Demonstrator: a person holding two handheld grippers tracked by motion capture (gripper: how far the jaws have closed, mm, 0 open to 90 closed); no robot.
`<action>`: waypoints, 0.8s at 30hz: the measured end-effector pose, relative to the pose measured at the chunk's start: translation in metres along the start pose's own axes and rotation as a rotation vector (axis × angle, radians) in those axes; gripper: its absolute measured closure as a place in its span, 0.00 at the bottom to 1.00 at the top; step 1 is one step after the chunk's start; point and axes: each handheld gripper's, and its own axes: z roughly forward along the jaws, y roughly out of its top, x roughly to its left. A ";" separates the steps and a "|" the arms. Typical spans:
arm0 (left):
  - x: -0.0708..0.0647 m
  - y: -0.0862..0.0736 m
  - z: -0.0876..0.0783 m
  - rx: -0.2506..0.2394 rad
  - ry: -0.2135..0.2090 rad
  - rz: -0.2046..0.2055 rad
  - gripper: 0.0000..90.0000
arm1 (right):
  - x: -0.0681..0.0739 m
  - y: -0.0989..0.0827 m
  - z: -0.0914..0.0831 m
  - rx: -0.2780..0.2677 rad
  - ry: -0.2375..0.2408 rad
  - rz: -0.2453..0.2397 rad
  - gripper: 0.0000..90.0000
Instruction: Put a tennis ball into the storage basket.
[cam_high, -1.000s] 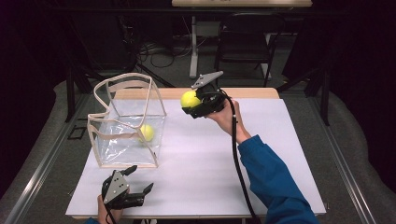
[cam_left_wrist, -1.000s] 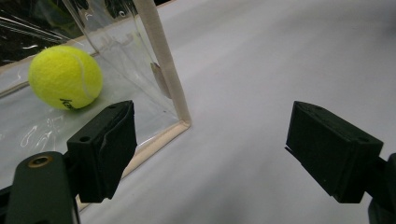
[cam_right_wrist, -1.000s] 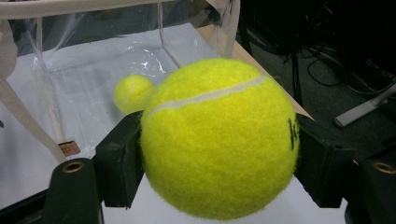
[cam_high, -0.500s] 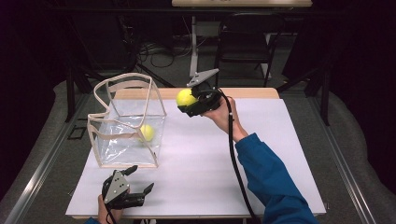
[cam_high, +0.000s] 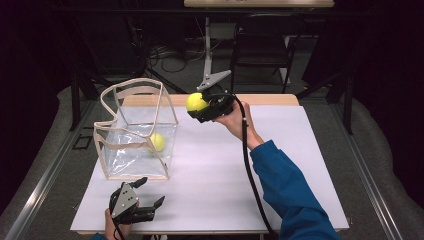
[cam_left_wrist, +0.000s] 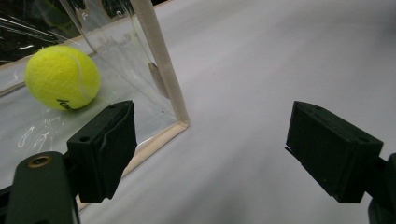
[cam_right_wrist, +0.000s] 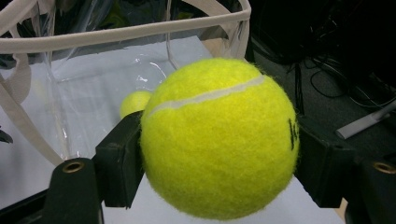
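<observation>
the step in hand looks like carrying the tennis ball (cam_high: 196, 102) over the clear bag (cam_high: 135, 131) at centre left of the high view. best to bring it well above the rim, then let go so it lands beside the second ball (cam_high: 157, 142) inside. the right tongs (cam_high: 200, 106) pinch the ball on both sides. the left tongs (cam_high: 148, 193), spread wide and holding nothing, rest on the table (cam_high: 210, 170) at lower left, near the bag's corner.
</observation>
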 end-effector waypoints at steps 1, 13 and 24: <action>0.000 0.000 0.000 0.000 0.000 -0.001 0.18 | 0.000 0.001 0.000 -0.001 0.000 -0.002 0.29; 0.000 0.000 0.000 0.000 0.000 -0.002 0.18 | 0.001 0.007 -0.001 -0.011 0.003 -0.008 0.29; 0.000 0.000 0.000 0.001 -0.002 0.002 0.18 | 0.004 0.014 0.002 -0.022 0.006 -0.024 0.29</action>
